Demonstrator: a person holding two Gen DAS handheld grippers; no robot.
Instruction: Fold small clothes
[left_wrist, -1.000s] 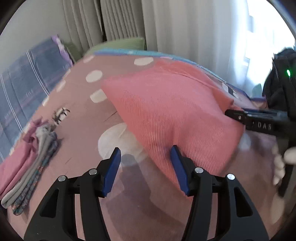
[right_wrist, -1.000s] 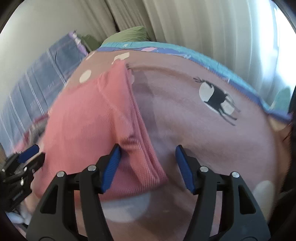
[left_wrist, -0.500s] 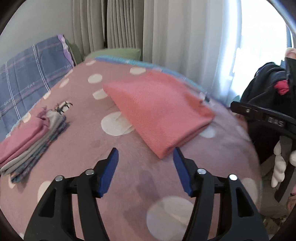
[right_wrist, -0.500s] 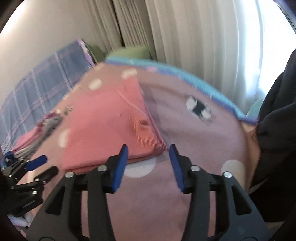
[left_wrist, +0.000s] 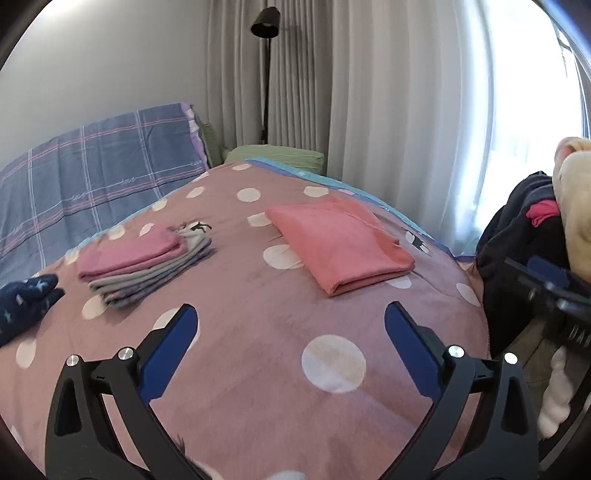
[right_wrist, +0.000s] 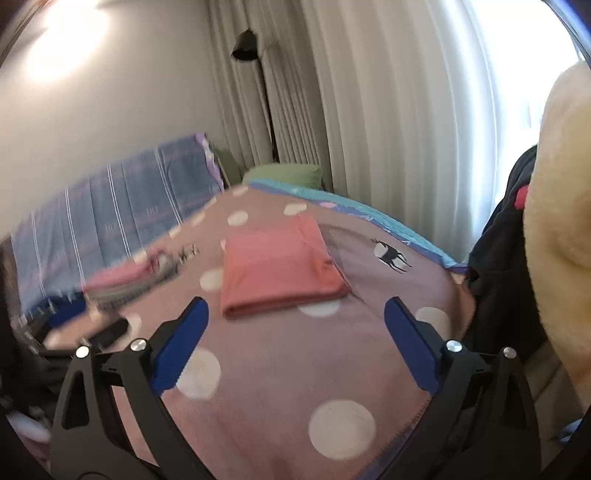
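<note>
A folded coral-pink garment (left_wrist: 340, 243) lies flat on the polka-dot blanket (left_wrist: 258, 354), toward its right side; it also shows in the right wrist view (right_wrist: 279, 266). My left gripper (left_wrist: 291, 350) is open and empty, held well back from and above the garment. My right gripper (right_wrist: 295, 347) is open and empty too, also pulled back from it. A stack of folded clothes (left_wrist: 144, 266), pink on top with grey ones below, sits to the left; it is blurred in the right wrist view (right_wrist: 129, 284).
A dark blue starred garment (left_wrist: 26, 306) lies at the far left. A pile of dark clothes (left_wrist: 517, 236) and a cream fleece (right_wrist: 554, 192) are at the right edge. A plaid headboard cover (left_wrist: 92, 177), a floor lamp (left_wrist: 266, 66) and curtains stand behind.
Both grippers have pulled back and up from the coral garment, which now lies folded and untouched. Both jaws have opened wider. The folded stack has come fully into view.
</note>
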